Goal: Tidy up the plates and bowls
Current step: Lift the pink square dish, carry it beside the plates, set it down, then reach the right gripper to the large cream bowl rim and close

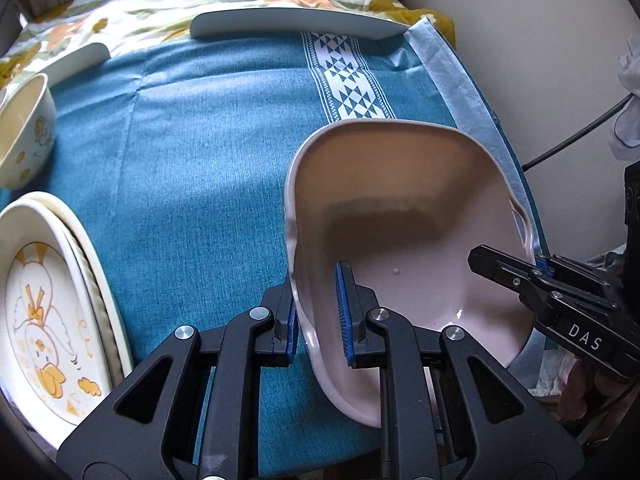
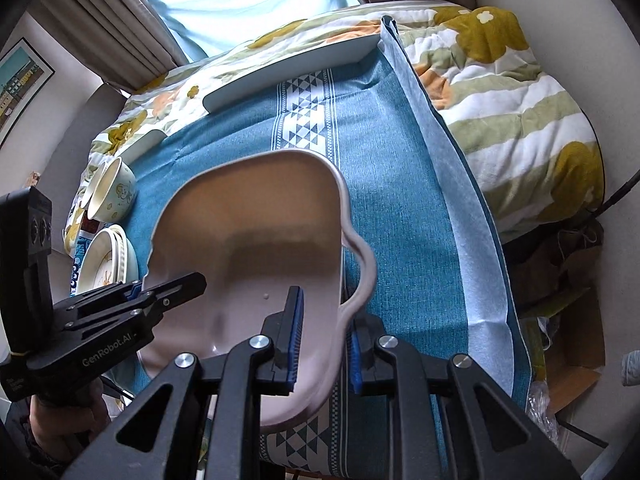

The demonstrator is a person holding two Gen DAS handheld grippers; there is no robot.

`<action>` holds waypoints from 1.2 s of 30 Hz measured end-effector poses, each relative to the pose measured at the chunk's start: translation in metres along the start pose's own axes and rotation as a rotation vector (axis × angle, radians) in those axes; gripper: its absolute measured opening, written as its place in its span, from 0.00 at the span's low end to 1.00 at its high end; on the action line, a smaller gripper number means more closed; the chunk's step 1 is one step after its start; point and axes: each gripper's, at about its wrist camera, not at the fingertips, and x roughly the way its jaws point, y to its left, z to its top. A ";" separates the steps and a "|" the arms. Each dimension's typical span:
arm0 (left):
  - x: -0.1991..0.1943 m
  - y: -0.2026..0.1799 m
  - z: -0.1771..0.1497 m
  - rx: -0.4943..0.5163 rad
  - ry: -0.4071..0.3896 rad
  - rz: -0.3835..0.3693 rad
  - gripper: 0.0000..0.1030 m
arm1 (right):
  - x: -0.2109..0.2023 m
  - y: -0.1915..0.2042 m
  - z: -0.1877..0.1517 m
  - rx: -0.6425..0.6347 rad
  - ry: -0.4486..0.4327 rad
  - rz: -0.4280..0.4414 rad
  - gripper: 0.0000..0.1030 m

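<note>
I have the pink dish pinched on both sides, my left gripper clamped over its left rim and my right gripper clenched on the right rim beside the looped handle, so it hangs between my hands just above the teal cloth on the bed. It looks like glazed ceramic: stiff, fairly heavy for its size, slick under the blue pads and liable to chip if it knocks anything. The thin wavy rim gives little purchase, so I judge two opposite grips the sound way to carry it, kept level. The duck plate and small bowl sit well apart at the left edge.
</note>
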 end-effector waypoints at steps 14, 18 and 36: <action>-0.025 0.003 0.007 -0.033 -0.056 0.018 0.52 | -0.013 -0.004 0.000 -0.035 0.000 -0.019 0.18; -0.052 0.008 0.003 -0.050 -0.093 0.019 0.52 | -0.042 -0.002 -0.005 -0.044 -0.054 -0.038 0.18; -0.255 0.144 -0.016 -0.236 -0.444 0.243 1.00 | -0.105 0.197 0.043 -0.407 -0.296 0.227 0.98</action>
